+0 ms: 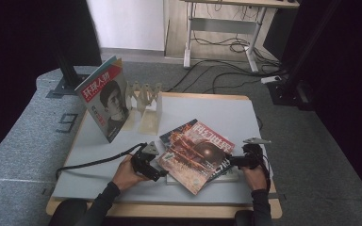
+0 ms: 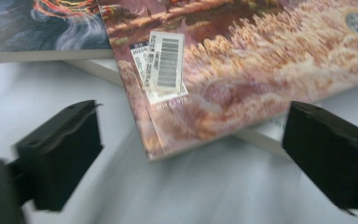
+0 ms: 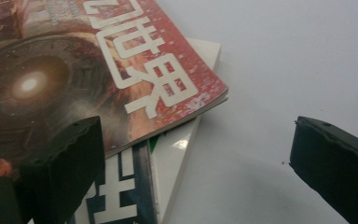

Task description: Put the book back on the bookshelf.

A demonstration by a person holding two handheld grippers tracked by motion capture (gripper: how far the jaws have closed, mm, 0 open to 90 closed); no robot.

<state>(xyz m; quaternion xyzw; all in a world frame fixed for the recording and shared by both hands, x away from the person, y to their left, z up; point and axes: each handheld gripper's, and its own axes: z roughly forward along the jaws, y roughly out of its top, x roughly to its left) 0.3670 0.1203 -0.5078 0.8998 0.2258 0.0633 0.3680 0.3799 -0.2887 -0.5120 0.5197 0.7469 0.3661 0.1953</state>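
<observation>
In the high view, the top magazine [image 1: 195, 155] lies askew on a small stack of magazines [image 1: 226, 175] at the near middle of the table [image 1: 207, 110]. The left gripper [image 1: 156, 173] sits just beside its left corner and the right gripper [image 1: 230, 162] at its right edge; well behind the top magazine, a rack [image 1: 147, 101] props a standing magazine [image 1: 104, 98]. In the left gripper view, the corner of the top magazine [image 2: 205, 93], the one bearing a barcode sticker [image 2: 165, 65], points out between the two black jaws, which stand wide apart with no pad touching paper. In the right gripper view, the red title corner of the top magazine [image 3: 135, 79] overhangs the stack beneath [image 3: 172, 158]; these jaws also stand wide and grip nothing, one riding above the cover, the other out over bare table. The step looks like picking up the top magazine alone. To do it well, slide one jaw under the overhanging corner and keep the other above, so the pinch catches that single copy, then close fully before lifting.
</observation>
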